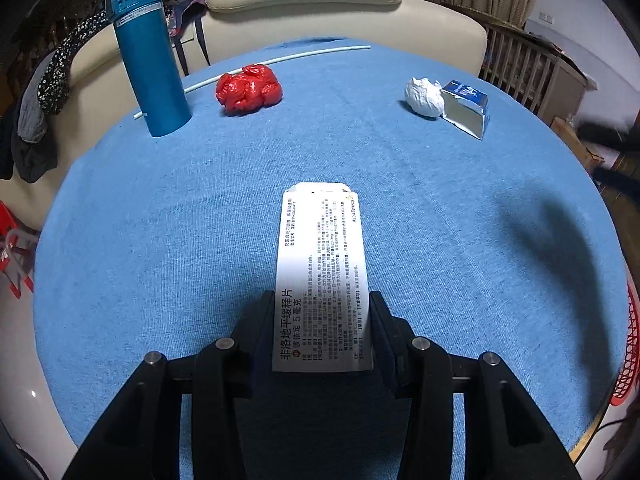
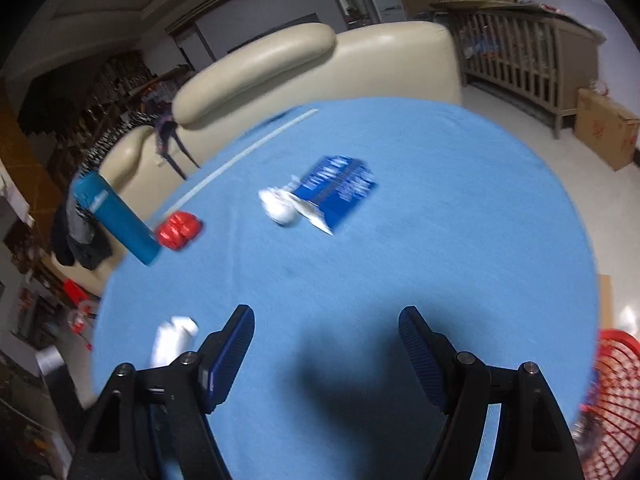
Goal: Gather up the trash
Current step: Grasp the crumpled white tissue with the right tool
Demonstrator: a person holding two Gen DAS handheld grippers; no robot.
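the left gripper point(image 1: 322, 320) is clamped on a white medicine box point(image 1: 322, 272), its two black fingers point(image 1: 256, 328) pressing the long sides near the box's near end, so the box sticks out forward past the fingertips above the blue tablecloth point(image 1: 160, 240). far ahead of these fingers and to their left stands an upright blue flask point(image 1: 148, 56), with a crumpled red wrapper point(image 1: 249, 88) just to its right and a thin white rod point(image 1: 280, 60) lying behind both. ahead and to the right lie a white paper ball point(image 1: 424, 96) touching an opened blue carton point(image 1: 466, 108). the right gripper point(image 2: 326, 328) is spread wide with nothing between its blue-padded fingers point(image 2: 234, 352), only bare cloth and shadow. in this blurred view the paper ball and carton sit well ahead of the gap, and the flask and red wrapper far to the left. a red basket point(image 2: 612, 400) shows just outside the right finger, at the table's edge.
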